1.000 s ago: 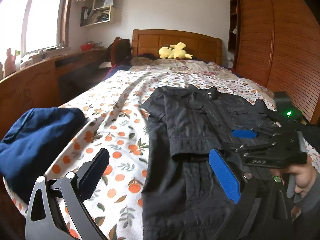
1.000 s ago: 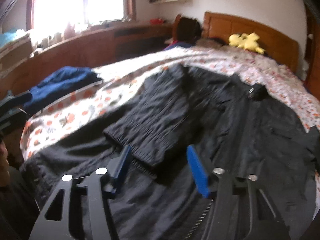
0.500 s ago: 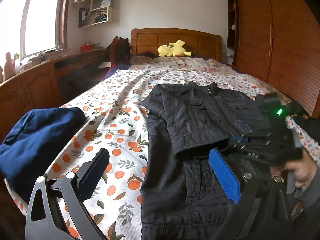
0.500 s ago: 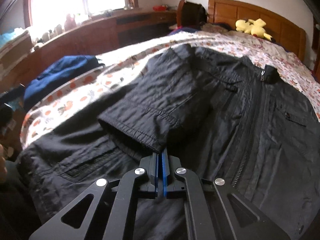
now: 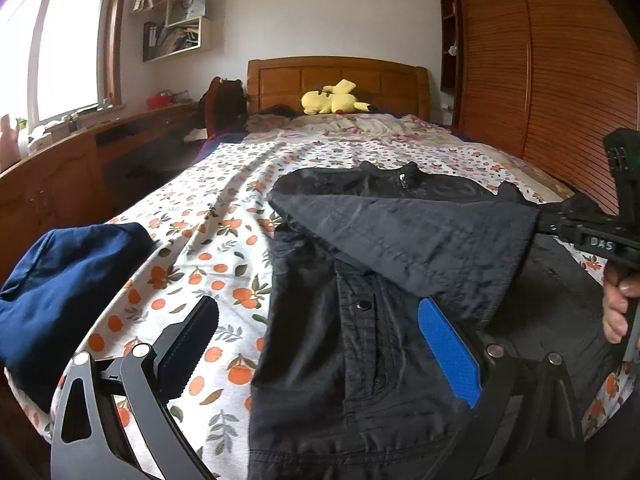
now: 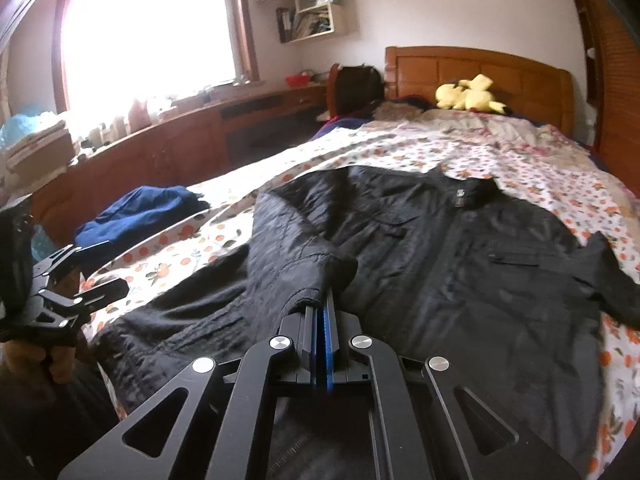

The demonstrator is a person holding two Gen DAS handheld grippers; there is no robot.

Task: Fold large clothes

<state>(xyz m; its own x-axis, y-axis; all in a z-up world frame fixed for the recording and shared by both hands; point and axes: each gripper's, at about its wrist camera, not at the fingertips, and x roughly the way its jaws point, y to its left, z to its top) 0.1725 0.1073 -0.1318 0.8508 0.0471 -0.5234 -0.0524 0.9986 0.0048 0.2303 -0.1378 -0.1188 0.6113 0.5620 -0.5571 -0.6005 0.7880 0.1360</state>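
Observation:
A black jacket (image 5: 340, 320) lies front up on the bed, collar toward the headboard; it also shows in the right wrist view (image 6: 460, 264). My right gripper (image 6: 320, 308) is shut on the cuff of the jacket's left sleeve (image 6: 304, 256) and holds it lifted across the chest. In the left wrist view that sleeve (image 5: 420, 236) stretches to the right gripper (image 5: 568, 228) at the right edge. My left gripper (image 5: 316, 328) is open and empty above the jacket's lower left side.
The bed (image 5: 224, 216) has an orange-patterned sheet. A dark blue garment (image 5: 60, 292) is bunched at its left edge. A yellow plush toy (image 5: 332, 100) lies by the wooden headboard. A wooden desk (image 5: 60, 176) runs along the left wall, a wardrobe (image 5: 540, 80) along the right.
My right gripper shut on the sleeve cuff and has lifted and pulled it to the right across the jacket. My left gripper stayed open and almost still.

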